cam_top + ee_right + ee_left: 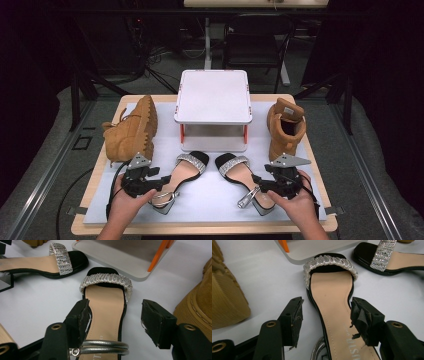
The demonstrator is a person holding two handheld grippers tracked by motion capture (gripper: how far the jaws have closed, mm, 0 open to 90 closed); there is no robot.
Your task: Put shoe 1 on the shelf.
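Two black sandals with silver rhinestone straps lie side by side at the front of the white mat: the left sandal [182, 172] and the right sandal [240, 172]. My left gripper [159, 182] is open at the left sandal's heel end. In the left gripper view the left gripper [325, 320] has a jaw on each side of the left sandal's tan insole [332, 292]. My right gripper [261, 184] is open too. In the right gripper view the right gripper [116, 320] straddles the right sandal [105, 300], just ahead of its silver ankle strap [105, 346].
A white two-level stand [213, 100] with orange posts sits behind the sandals. A tan boot [131, 131] lies on its side at the left; another tan boot [285, 127] stands upright at the right. The mat's front edge [200, 220] is near my hands.
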